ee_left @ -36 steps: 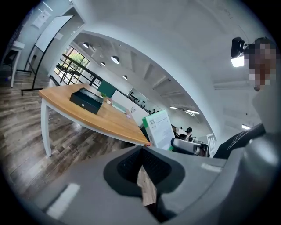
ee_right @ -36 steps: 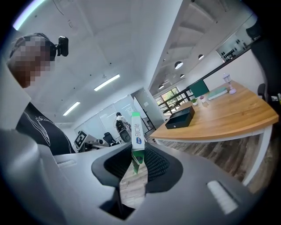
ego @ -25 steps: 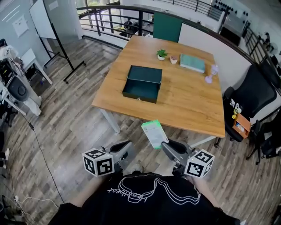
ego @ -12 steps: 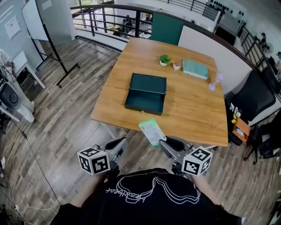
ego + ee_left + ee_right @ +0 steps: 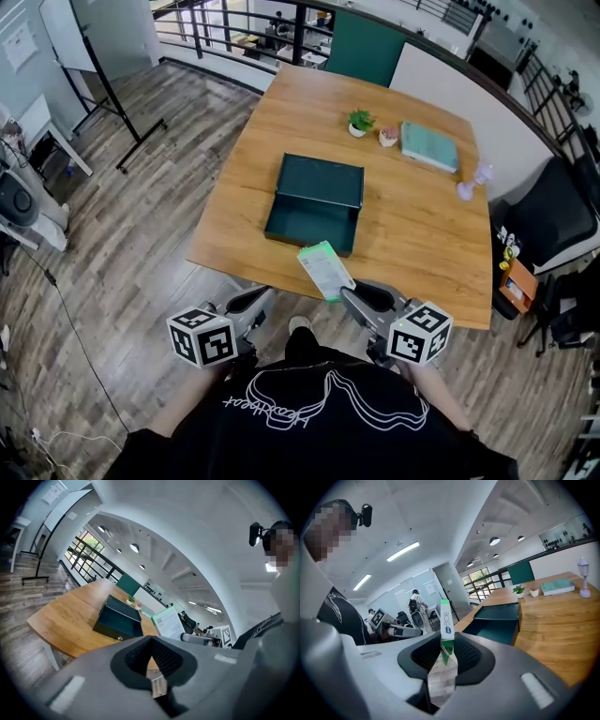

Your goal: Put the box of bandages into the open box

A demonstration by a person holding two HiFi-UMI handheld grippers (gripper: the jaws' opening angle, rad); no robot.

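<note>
The jaws of the right gripper (image 5: 352, 295) are squeezed tight on the bottom end of the box of bandages (image 5: 325, 270). The box sticks up and out from between them, with its thin side facing the right gripper's camera. It is held in the air by the near edge of the worktop (image 5: 412, 234). It does not touch the worktop. In the head view its far end shows just in front of the open box (image 5: 314, 206).

The jaws of the left gripper (image 5: 253, 298) are pressed together with nothing between them. This gripper is off to the left of the bandage box and apart from it.

The bandage box is white and green. Its thin side has a green top, a blue oval mark and a line of grey letters that are too small to read. Its wide face has print on it too, but that is also too small to read.

The open box is dark green and sits in the middle of the worktop with its lid tipped back. It has a small round catch on its front wall. Behind it stand a little green plant (image 5: 359, 122), a small pot (image 5: 388, 137) and a pale green book (image 5: 429, 146).
</note>
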